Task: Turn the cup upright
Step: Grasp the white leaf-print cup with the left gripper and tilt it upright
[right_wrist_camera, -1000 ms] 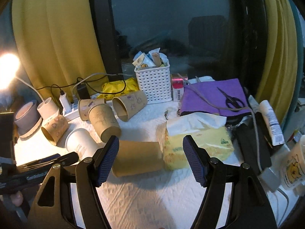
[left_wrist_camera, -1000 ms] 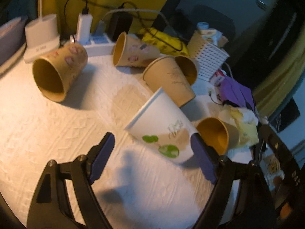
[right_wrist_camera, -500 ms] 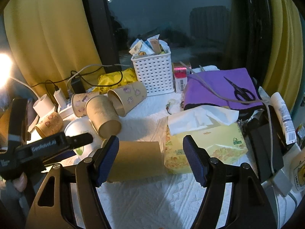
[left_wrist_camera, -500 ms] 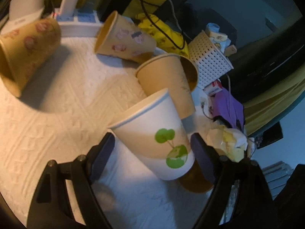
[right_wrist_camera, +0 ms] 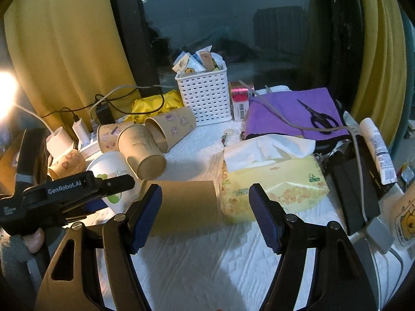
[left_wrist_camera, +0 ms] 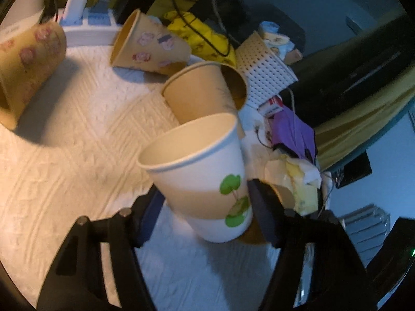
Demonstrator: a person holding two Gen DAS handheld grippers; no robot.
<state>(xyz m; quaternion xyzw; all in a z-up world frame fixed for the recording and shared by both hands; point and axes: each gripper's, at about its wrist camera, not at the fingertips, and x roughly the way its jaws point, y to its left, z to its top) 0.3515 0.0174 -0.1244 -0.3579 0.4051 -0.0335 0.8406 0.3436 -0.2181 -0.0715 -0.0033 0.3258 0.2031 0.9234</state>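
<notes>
A white paper cup (left_wrist_camera: 207, 176) with a green plant print sits between my left gripper's (left_wrist_camera: 205, 202) blue pads, which are closed on its lower body. It is tilted nearly upright, mouth up toward the left, base near the cloth. The cup also shows in the right wrist view (right_wrist_camera: 110, 171) behind the left gripper (right_wrist_camera: 77, 189). My right gripper (right_wrist_camera: 205, 215) is open and empty, hovering over a plain brown cup (right_wrist_camera: 184, 207) lying on its side.
Several brown and patterned cups lie on their sides on the white cloth (left_wrist_camera: 77, 134), such as one (left_wrist_camera: 202, 90) just behind the white cup. A white basket (right_wrist_camera: 205, 98), tissue pack (right_wrist_camera: 272, 181), purple cloth with scissors (right_wrist_camera: 321, 119) and a power strip (left_wrist_camera: 88, 28) crowd the back and right.
My left gripper closed on the white cup, which lay on its side, and tipped it up toward upright. The right gripper moved only slightly.
</notes>
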